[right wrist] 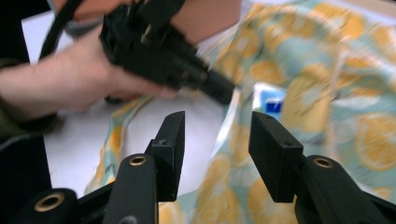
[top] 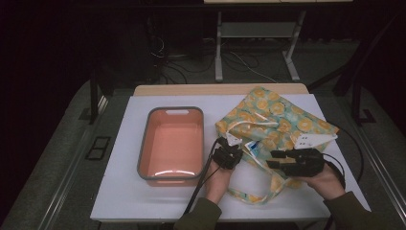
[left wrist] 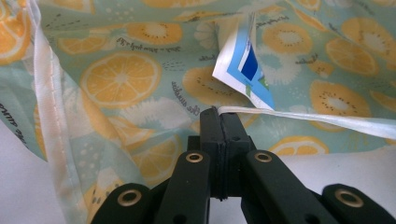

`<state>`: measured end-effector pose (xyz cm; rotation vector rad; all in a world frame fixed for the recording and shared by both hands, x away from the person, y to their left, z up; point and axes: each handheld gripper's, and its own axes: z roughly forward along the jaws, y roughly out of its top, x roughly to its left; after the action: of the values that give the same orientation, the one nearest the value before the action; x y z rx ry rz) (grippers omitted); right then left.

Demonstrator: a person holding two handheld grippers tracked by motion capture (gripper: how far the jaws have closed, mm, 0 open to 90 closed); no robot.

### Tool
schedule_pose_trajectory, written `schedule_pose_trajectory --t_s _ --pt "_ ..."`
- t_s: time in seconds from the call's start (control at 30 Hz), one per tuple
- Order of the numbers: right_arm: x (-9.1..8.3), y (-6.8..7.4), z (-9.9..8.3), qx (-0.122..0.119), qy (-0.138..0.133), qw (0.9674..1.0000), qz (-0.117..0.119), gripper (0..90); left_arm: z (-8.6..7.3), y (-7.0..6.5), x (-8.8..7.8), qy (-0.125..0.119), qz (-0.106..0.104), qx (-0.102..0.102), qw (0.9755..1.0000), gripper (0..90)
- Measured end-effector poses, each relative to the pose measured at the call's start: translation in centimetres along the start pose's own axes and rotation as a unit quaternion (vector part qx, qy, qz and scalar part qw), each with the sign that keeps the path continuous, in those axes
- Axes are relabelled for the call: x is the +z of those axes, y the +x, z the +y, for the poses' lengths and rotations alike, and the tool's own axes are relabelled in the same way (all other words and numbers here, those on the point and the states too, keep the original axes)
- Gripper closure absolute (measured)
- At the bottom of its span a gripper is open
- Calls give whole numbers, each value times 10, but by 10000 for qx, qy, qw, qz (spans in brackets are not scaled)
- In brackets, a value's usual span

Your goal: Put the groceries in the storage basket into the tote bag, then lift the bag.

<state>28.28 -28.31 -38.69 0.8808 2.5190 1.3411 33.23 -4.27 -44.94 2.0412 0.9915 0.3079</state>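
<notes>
- Two grippers work a citrus-print tote bag (top: 275, 120) lying right of the orange basin (top: 172, 143).
- Left gripper (left wrist: 219, 116) is clamped on the bag's white-trimmed rim (left wrist: 299, 115).
- Right gripper (right wrist: 217, 140), jaws apart and empty, faces the blue-and-white packet (right wrist: 271, 100) just ahead inside the mouth.

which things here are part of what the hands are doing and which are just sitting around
In use: lemon-print fabric tote bag, its white hem strip pinched by the shut left gripper, blue-white packet, open right gripper.
Idle: orange plastic tub.
</notes>
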Motion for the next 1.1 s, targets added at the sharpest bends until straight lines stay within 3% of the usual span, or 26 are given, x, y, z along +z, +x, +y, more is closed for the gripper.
schedule_pose_trajectory --t_s 0.2,0.3,0.43,0.57,0.8,1.1 --pt "24 1 -15 -21 681 9977 14 510 1 -1 -1 -36 -9 -37 10000 897" --pt "32 -3 -21 -31 988 9950 -153 609 1 -2 -2 -82 -6 -50 10000 898" --pt "35 -11 -24 58 1106 9935 -243 839 4 -1 -3 -135 -57 -115 9998 899" --pt "34 -17 -20 68 989 9948 -250 888 9 -3 -5 -242 -88 -181 9995 899" --pt "22 -22 -10 -60 441 9984 -362 890 24 -7 -14 -430 -24 -121 9990 899" --pt "17 -33 6 -46 40 9984 -560 890 38 -7 -21 -540 46 -63 9985 899"
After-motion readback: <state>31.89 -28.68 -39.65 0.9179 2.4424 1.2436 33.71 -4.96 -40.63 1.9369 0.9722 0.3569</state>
